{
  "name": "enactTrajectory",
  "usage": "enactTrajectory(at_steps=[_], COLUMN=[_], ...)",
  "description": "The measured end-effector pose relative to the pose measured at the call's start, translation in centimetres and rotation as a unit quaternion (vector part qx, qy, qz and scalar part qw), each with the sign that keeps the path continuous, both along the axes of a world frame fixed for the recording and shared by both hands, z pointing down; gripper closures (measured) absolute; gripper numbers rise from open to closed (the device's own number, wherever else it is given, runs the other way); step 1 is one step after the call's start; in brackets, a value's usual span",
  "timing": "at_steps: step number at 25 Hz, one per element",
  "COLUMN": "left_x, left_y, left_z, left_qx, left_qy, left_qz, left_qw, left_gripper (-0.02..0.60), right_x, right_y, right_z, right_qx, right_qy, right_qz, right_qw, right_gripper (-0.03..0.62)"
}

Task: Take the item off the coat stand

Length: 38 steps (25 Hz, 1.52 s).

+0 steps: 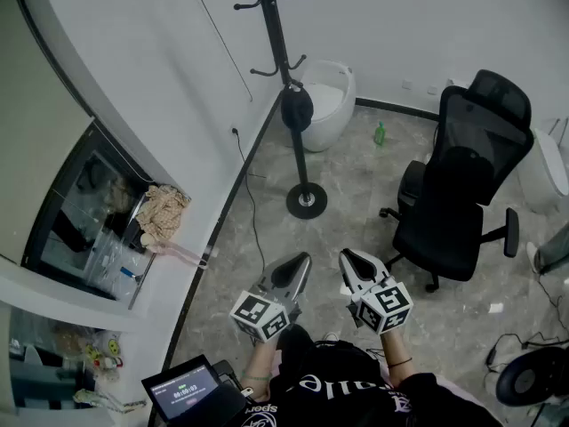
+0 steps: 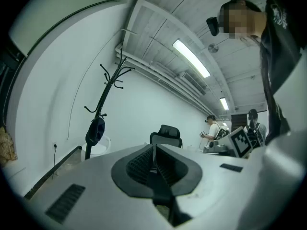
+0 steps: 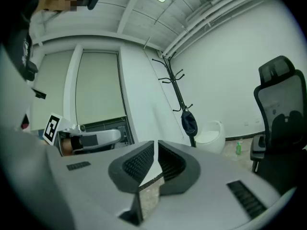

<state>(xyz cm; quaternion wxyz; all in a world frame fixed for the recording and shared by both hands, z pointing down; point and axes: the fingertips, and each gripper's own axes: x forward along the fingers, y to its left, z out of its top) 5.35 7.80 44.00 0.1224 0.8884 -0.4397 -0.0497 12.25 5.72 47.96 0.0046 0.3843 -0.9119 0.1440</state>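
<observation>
The dark cap (image 1: 297, 109), as far as I can make it out, hangs on the coat stand (image 1: 277, 34). It sits just under the lower ring of hooks and lies against the pole, well above the round foot on the floor (image 1: 356, 194). The stand is close to the curved white wall, with a white tub (image 1: 333, 92) just behind it at the floor's far edge. A small green bottle (image 1: 380, 133) stands on the floor near that tub.

My left claw (image 1: 300, 260) is held low in front of me, well short of the stand. Its two pads are pressed together with nothing between them. My right claw (image 1: 348, 256) is just beside it, also closed and empty. Both point roughly toward the stand's foot.

From my left claw's own camera, the cap (image 2: 95, 131) shows to the left of the closed tips (image 2: 154, 147). From the right claw's camera it hangs above and to the right of the closed tips (image 3: 156, 145), with the tub behind it.

A black office chair (image 1: 462, 176) stands on the floor to my right, apart from the stand. A crumpled cloth (image 1: 163, 210) lies on a ledge by the wall on my left, and a small screen (image 1: 185, 390) glows near my left elbow.
</observation>
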Motion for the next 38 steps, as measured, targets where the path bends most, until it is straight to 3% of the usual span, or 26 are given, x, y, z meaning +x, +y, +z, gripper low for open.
enactTrajectory(at_steps=[5,13,22,29,38], left_x=[-0.7,-4.9,-12.7,-17.7,-17.8], left_y=[-2.5,-9.9,-20.6,-26.4,-31.1], left_z=[1.0,2.0,-0.7,-0.3,1.0], left_qx=[-0.009,-0.003,0.025,0.02,0.0], left_qy=[-0.002,-0.013,-0.024,-0.026,0.002], left_qz=[-0.004,0.011,0.055,0.083,0.103], left_qw=[0.9999,0.9998,0.9979,0.996,0.9947], left_gripper=[0.575,0.577,0.575,0.575,0.575], right_x=[-0.4,-4.0,-12.5,-17.4,-17.1], right_y=[-2.7,-9.7,-21.0,-26.5,-30.8], right_z=[0.9,1.5,-0.7,-0.3,1.2], right_qx=[-0.006,-0.012,-0.002,-0.004,-0.015], right_qy=[-0.004,-0.004,-0.018,-0.015,0.046], right_qz=[-0.005,0.006,0.05,0.077,0.101], right_qw=[1.0,1.0,0.999,0.997,0.994], right_gripper=[0.574,0.574,0.574,0.574,0.569])
